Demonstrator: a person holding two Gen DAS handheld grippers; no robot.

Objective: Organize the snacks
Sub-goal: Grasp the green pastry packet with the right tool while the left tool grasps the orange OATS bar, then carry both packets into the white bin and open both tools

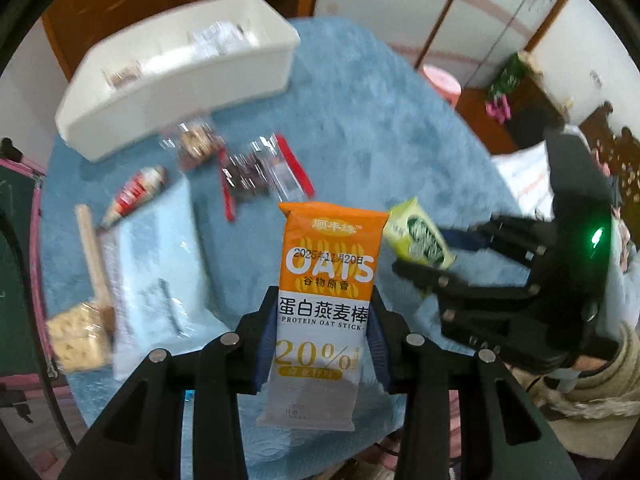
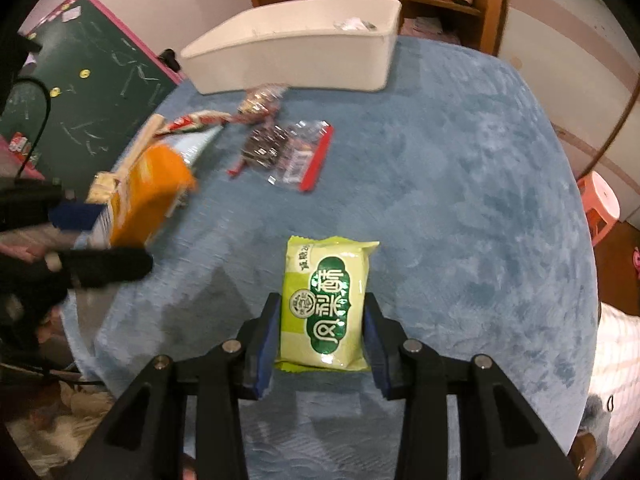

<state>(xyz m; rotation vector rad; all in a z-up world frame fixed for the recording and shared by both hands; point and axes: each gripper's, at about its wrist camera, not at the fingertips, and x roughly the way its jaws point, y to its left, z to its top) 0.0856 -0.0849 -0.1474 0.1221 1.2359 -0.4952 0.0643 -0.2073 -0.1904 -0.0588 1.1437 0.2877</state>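
Holding a snack in each hand-held gripper

Left hand-held gripper (image 1: 325, 336) is clamped on the orange oat stick (image 1: 325, 280), right hand-held gripper (image 2: 322, 332) squeezing the green pastry pack (image 2: 326, 308), both above the blue worktop (image 2: 460, 184). White bin (image 2: 296, 52) sits at its far edge.

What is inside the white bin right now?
The white bin holds a few small clear-wrapped snacks, one with brown contents. The near wall hides its floor in the right wrist view, so a full count is impossible.

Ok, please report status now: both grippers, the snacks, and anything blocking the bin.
Left gripper shut on oat bar. Right gripper shut on green snack. White bin ahead; loose snacks lie before it.
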